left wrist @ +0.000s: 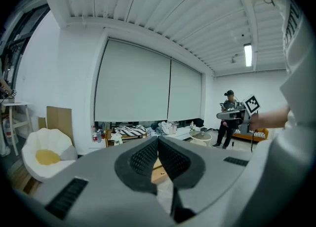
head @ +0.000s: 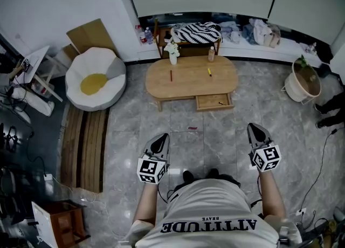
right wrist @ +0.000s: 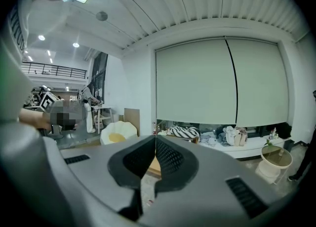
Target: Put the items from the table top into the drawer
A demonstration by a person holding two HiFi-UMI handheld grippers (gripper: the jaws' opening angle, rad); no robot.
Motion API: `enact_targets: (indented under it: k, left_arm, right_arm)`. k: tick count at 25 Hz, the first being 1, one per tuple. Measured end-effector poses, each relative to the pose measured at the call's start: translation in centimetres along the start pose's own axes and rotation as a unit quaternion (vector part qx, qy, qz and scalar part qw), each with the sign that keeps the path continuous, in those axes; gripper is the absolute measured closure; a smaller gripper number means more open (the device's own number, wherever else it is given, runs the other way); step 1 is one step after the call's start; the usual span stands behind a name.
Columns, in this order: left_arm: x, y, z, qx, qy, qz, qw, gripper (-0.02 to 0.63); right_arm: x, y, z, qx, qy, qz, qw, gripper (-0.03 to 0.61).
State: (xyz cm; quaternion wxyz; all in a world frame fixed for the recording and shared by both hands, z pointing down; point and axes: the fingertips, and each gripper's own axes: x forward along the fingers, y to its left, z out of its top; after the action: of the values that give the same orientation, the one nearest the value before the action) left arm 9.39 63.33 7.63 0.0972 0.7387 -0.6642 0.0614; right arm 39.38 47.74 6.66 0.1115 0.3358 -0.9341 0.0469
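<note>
A low oval wooden table (head: 191, 80) stands across the floor ahead of me. On its top lie a red pen (head: 171, 75) and a small yellow item (head: 209, 71), and a brown bottle (head: 211, 54) and a white vase of flowers (head: 172, 53) stand near the back edge. Its drawer (head: 214, 101) is pulled open at the front right, with a small dark item inside. My left gripper (head: 160, 143) (left wrist: 158, 139) and right gripper (head: 257, 132) (right wrist: 155, 139) are held in front of my waist, well short of the table, both shut and holding nothing.
A small red thing (head: 192, 129) lies on the floor between me and the table. A white and yellow beanbag (head: 95, 78) and wooden slats (head: 83, 144) are at the left, a potted plant (head: 303, 82) at the right. Another person (left wrist: 228, 117) stands at the far right.
</note>
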Motion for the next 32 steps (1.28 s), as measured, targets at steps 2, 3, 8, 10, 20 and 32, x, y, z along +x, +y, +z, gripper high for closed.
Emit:
enact_targets:
  k: [2,3,8,10,20,32]
  left_arm:
    - [-0.5,0.5,-0.5,-0.001,0.003,-0.003,1.0,0.592]
    - [-0.7,0.8,-0.7,-0.001,0.004,-0.004,1.0,0.592]
    - [-2.0,2.2,-1.7,0.001,0.013,-0.013,0.9998,0.592]
    - [-2.4,2.9,-1.9,0.002,0.014,-0.014,0.9998,0.592]
    - [-4.1,4.9,-2.5,0.003,0.016,-0.015,0.9998,0.592]
    - [-3.4,6.6,-3.0,-0.007,0.019,0.007,0.9998,0.592]
  right_arm:
    - [0.1,0.7,-0.2,0.0,0.003,-0.003,1.0,0.558]
    - [0.1,1.2,-0.3,0.0,0.004,-0.003,1.0,0.558]
    - [0.5,3.2,-0.5,-0.003,0.005,-0.006,1.0,0.558]
    - [0.7,3.9,-0.5,-0.004,0.004,-0.008,1.0,0.558]
    - [1.4,6.0,-0.4,-0.005,0.004,-0.012,1.0,0.558]
    - [4.5,6.0,-0.5,-0.014,0.007,0.014,1.0,0.558]
